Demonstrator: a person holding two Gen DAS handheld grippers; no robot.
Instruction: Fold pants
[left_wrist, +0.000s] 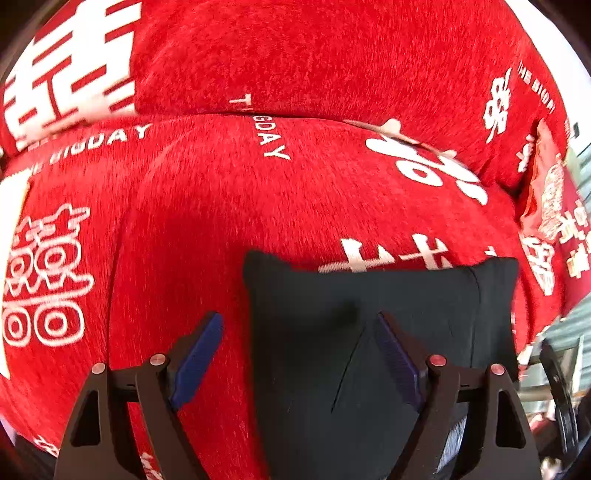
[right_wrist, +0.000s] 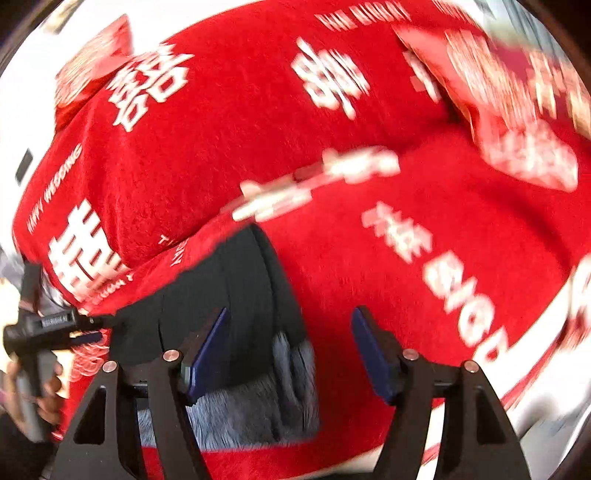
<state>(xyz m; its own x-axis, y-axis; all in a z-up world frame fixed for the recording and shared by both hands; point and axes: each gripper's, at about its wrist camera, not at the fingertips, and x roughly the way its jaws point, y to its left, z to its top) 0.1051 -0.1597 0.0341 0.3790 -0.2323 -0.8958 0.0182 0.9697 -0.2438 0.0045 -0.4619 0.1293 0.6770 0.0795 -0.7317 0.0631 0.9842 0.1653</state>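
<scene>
Black pants (left_wrist: 369, 332) lie folded into a compact rectangle on a red blanket (left_wrist: 258, 203) with white lettering. My left gripper (left_wrist: 299, 354) is open just above the pants' left edge, one blue pad (left_wrist: 197, 354) over the blanket, the other over the fabric. In the right wrist view the pants (right_wrist: 236, 288) show a grey fleecy lining (right_wrist: 258, 402) at the near end. My right gripper (right_wrist: 290, 350) is open over the pants' right edge, empty. The left gripper (right_wrist: 48, 328) shows at the left, held by a hand.
The red blanket covers a sofa seat and backrest (left_wrist: 314, 55). A red patterned cushion (left_wrist: 546, 206) sits at the right, also in the right wrist view (right_wrist: 509, 110). Another red cushion (right_wrist: 92, 59) lies at the far left. White blanket border (right_wrist: 535, 387) runs at lower right.
</scene>
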